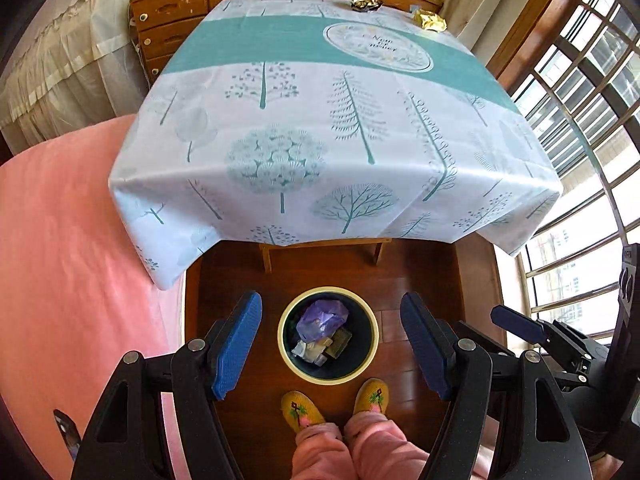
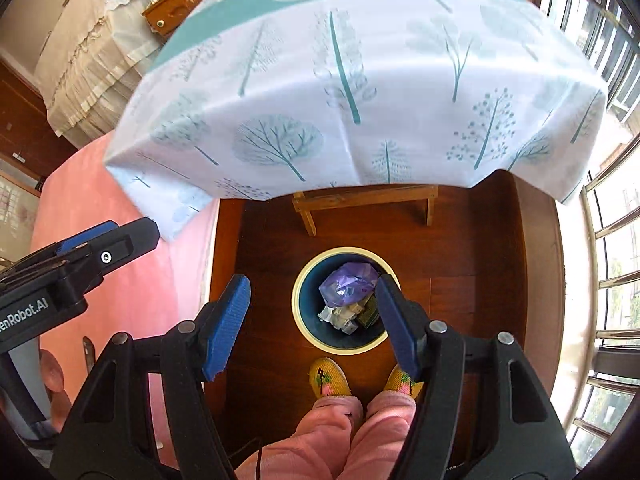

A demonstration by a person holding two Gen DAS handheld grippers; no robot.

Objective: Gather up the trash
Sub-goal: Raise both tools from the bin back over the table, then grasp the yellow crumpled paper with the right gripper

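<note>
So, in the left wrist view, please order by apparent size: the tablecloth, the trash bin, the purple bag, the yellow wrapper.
1. tablecloth, by far the largest
2. trash bin
3. purple bag, inside the bin
4. yellow wrapper; it lies at the table's far edge, so distance may be shrinking it against the bag.

- Tree-print tablecloth (image 1: 320, 128) fills the upper centre
- Wooden dresser (image 1: 172, 20) at upper left, behind it
- Pink bedspread (image 1: 72, 240) along the left edge
- Barred window (image 1: 580, 120) on the right
- Yellow embroidered slippers (image 1: 300, 410) at bottom centre, on dark wood floor (image 1: 420, 272)
</note>
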